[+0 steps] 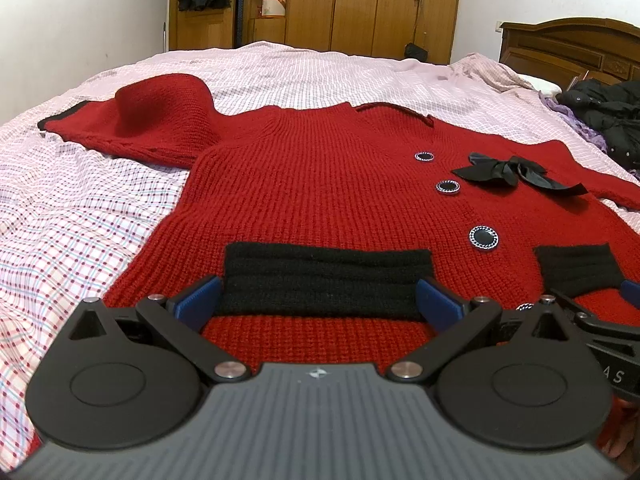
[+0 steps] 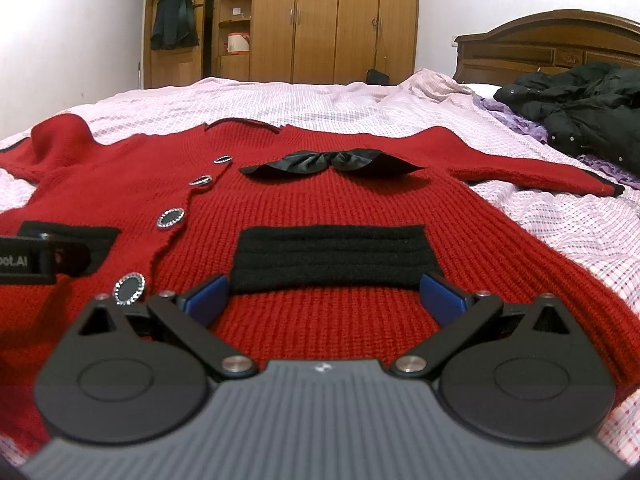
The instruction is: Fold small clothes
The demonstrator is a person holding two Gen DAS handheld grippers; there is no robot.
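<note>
Nearest my lenses, both tools are spread as wide as they go. The left gripper point(image 1: 318, 298) straddles the black pocket band point(image 1: 326, 276) on the left front of the red cardigan point(image 1: 320, 184), and the right gripper point(image 2: 324, 294) straddles the matching right pocket band point(image 2: 334, 258). I hold nothing, and I cannot tell whether the blue pads rest on the knit.

The cardigan lies face up and flat on the checked bedsheet point(image 1: 72, 216), hem toward me, black bow point(image 2: 332, 162) far of my fingers. The left sleeve point(image 1: 160, 120) is bunched up; the right sleeve point(image 2: 520, 164) lies straight out.

I judge folding hasn't begun. Next, I'd probably pinch a sleeve or side edge and carry it inward.
</note>
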